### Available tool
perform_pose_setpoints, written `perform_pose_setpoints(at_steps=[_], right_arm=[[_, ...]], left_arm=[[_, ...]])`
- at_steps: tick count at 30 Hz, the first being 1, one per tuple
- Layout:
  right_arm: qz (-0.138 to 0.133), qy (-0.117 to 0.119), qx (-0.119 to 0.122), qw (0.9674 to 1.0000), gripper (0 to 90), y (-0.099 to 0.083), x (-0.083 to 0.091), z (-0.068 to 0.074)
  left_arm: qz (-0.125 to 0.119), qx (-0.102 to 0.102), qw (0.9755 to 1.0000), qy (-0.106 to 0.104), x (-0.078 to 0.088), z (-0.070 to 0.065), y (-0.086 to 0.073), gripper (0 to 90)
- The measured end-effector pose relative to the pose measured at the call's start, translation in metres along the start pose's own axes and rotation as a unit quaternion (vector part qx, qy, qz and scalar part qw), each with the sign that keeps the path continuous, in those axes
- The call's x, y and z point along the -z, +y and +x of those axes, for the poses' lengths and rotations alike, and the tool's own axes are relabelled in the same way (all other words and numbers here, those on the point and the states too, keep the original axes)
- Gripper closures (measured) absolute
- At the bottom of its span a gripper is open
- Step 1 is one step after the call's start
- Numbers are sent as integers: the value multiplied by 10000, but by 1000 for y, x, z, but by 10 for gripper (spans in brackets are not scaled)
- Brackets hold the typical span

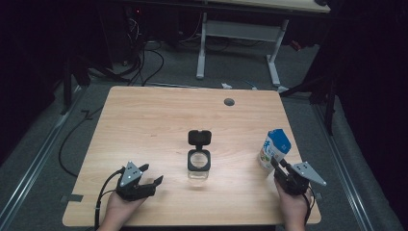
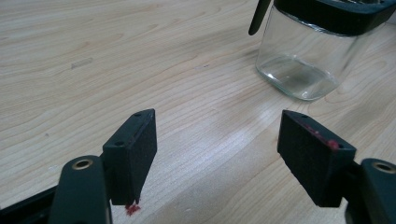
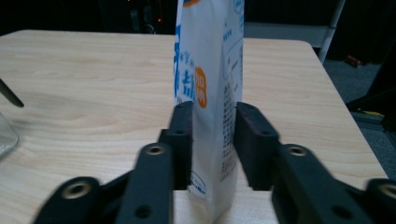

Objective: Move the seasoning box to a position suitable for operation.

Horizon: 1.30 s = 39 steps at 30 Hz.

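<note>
A white and blue milk carton [image 1: 275, 148] [image 3: 210, 56] stands upright near the table's right edge. My right gripper [image 1: 279, 163] [image 3: 212, 116] is shut on its lower part, with one black pad pressed on each side. A square clear glass jar [image 1: 198, 163] [image 2: 299, 65] stands in the middle of the wooden table [image 1: 144, 120], its black hinged lid [image 1: 199, 137] flipped up and back. My left gripper [image 1: 153, 173] [image 2: 217, 126] rests low at the front left, open, with only bare wood between its pads; the jar sits ahead and to its right.
A round grey cable hole [image 1: 229, 102] lies near the table's far edge. Beyond the table a white-legged desk [image 1: 238, 43] stands on the dark floor, with cables trailing at the left. The jar's edge [image 3: 5, 133] shows at the left of the right gripper view.
</note>
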State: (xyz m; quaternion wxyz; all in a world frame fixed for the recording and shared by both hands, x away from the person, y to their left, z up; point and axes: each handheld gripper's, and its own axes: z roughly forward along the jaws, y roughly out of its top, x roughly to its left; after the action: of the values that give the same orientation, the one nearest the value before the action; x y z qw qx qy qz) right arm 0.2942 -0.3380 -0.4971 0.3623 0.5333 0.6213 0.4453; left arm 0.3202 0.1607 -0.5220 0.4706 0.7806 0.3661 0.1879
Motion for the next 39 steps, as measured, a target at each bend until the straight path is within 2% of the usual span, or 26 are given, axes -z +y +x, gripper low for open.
perform_pose_setpoints(at_steps=[3, 9, 14, 22, 25, 28, 33, 39], right_arm=[[-5, 8, -29, 10000, 657, 1, 0, 0], [99, -14, 223, 9997, 793, 4, 1, 5], [142, 13, 299, 9995, 867, 6, 2, 5], [148, 84, 107, 9998, 862, 6, 2, 3], [198, 19, 39, 9998, 745, 5, 0, 4], [221, -2, -12, 9998, 711, 0, -4, 4], [136, 53, -83, 9999, 749, 0, -4, 5], [149, 59, 95, 9998, 855, 5, -4, 9]], left_arm=[[-18, 52, 10000, -12, 0, 0, 0, 298], [9, 13, 10000, -57, -1, -2, -1, 308], [40, 6, 9999, -117, -2, -2, -1, 320], [55, -29, 9998, -179, -3, -5, -2, 325], [87, -52, 9997, -202, -4, -6, -2, 326], [91, -64, 9997, -205, -4, -6, -2, 326], [46, 24, 9997, -218, -4, -6, -1, 328], [80, -15, 9997, -243, -4, -6, -1, 334]])
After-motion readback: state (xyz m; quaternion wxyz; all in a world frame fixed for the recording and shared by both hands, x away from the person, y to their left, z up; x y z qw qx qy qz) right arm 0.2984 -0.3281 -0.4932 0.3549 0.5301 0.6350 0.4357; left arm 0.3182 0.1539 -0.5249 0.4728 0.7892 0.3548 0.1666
